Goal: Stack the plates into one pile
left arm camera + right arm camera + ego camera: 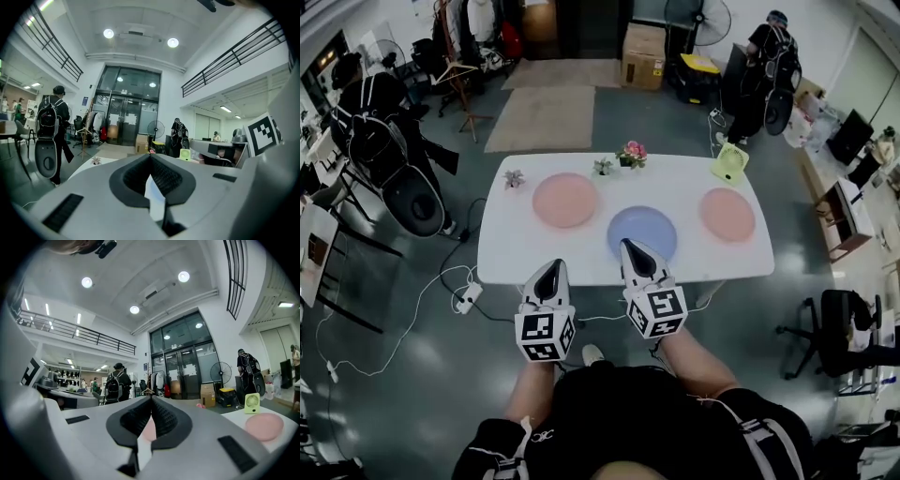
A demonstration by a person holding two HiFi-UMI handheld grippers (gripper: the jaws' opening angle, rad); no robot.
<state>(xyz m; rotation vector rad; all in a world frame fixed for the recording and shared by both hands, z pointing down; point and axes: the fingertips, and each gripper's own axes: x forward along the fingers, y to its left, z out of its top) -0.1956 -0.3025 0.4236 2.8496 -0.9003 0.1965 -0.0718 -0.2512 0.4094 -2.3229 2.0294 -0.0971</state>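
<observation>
A grey floor (pixel 412 375) fills a large hall, seen from above by the person wearing the camera. A tan rug (pixel 546 117) lies on the far side, with a cardboard box (pixel 643 56) beyond it. One person with a backpack (pixel 380 112) stands at the far left, another (pixel 769 66) at the far right.

In the middle stands a white bench (pixel 516 253) with rounded corners. Three plates lie on it, all apart from one another and none stacked. The left pink plate (pixel 564 200) sits left of centre. The blue plate (pixel 642 232) sits in the middle, nearest the front edge. The right pink plate (pixel 727 214) sits toward the right end.

The left tool (pixel 553 266) is held over the bench's near edge, left of the blue plate, pointing away from the wearer. Its jaws are clenched tip to tip, with nothing between them. The right tool (pixel 630 246) points the same way, its tip overlapping the near rim of the blue plate; whether it touches cannot be told. Its jaws are also clenched together and empty.

A small green fan (pixel 729 163) stands at the far right corner. Along the far edge are pink flowers (pixel 632 153) and two tiny potted plants (pixel 514 178).
</observation>
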